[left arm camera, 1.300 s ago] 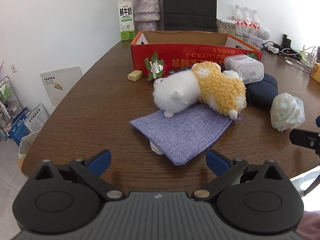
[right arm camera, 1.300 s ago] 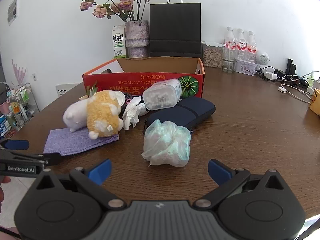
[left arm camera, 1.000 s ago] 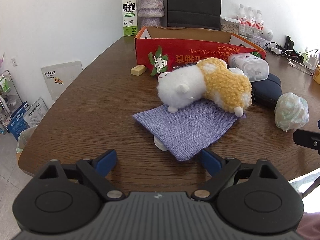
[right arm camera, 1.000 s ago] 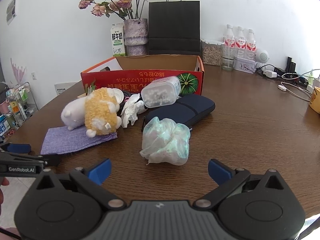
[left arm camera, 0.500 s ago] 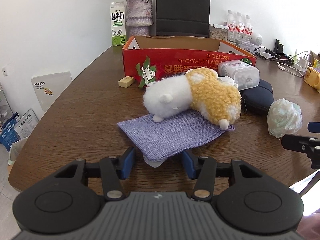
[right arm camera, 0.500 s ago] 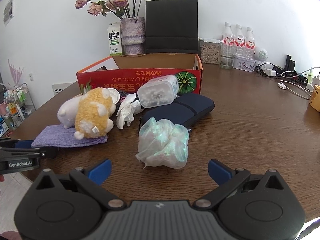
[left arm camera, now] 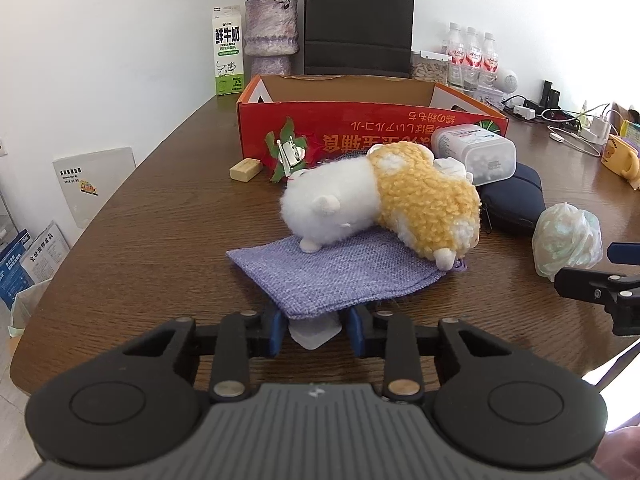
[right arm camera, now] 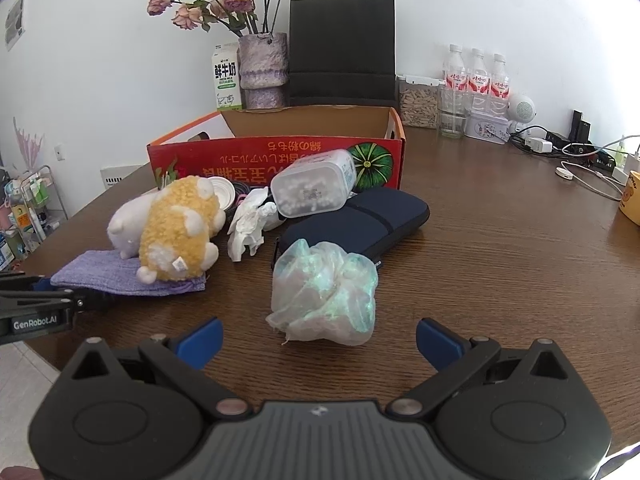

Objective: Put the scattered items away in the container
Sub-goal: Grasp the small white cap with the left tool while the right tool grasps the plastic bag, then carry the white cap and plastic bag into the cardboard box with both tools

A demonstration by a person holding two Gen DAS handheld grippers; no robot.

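My left gripper has its jaws closing around the near corner of a purple cloth pouch and a small white piece under it; a slight gap still shows beside the pads. A white and yellow plush toy lies across the pouch's far half. My right gripper is open, just behind a crumpled ball of clear plastic bag. The red cardboard box stands open behind the items, with a clear lidded tub, a navy case and a white tissue in front of it.
A yellow block and a red-green flower clip lie by the box's left front. A vase, milk carton, black paper bag and bottles line the back wall. Cables and a yellow mug sit far right. The table's edge curves close on the left.
The left gripper's jaws have drawn in from wide apart to flank the pouch's near corner, and the gripper has edged closer to it. The right gripper has stayed open behind the plastic bag.
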